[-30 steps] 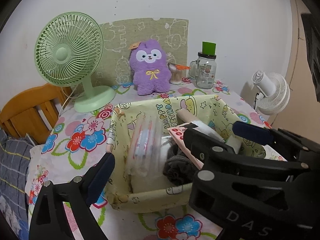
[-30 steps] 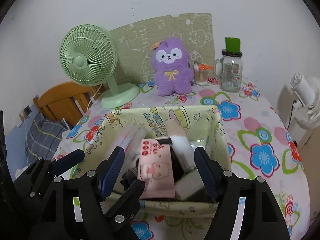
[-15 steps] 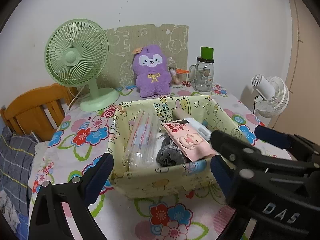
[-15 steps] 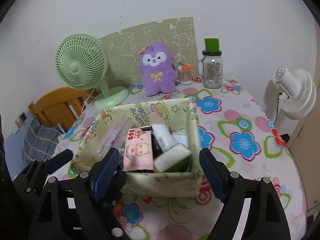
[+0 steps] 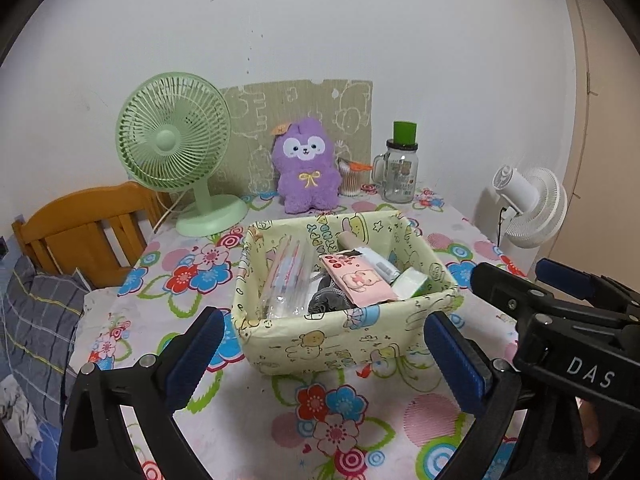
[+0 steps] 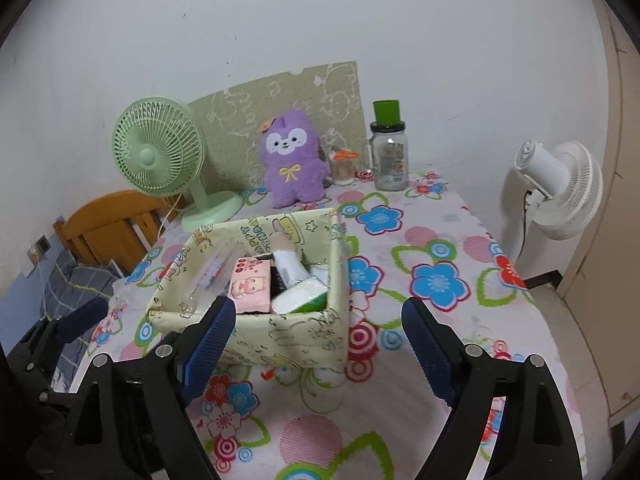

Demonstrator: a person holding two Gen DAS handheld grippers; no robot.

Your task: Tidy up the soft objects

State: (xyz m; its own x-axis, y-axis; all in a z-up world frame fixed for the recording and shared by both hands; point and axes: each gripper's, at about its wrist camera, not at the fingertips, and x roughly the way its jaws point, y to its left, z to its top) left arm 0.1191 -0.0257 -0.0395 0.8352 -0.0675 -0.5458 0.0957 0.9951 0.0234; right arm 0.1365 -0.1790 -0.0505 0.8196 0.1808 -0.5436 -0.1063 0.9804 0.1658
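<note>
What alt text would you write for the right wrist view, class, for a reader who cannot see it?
An open right gripper hovers empty above a floral tablecloth, in front of a yellow fabric basket packed with a pink tissue pack and other items. Behind it a purple plush toy stands between a green fan and a glass jar.

I count two fans: one green fan [image 5: 173, 148], one white fan [image 5: 532, 206]; one purple plush [image 5: 306, 170]; one fabric basket [image 5: 352, 334]; one glass jar [image 5: 400, 172]; one pink tissue pack [image 5: 360, 280].
</note>
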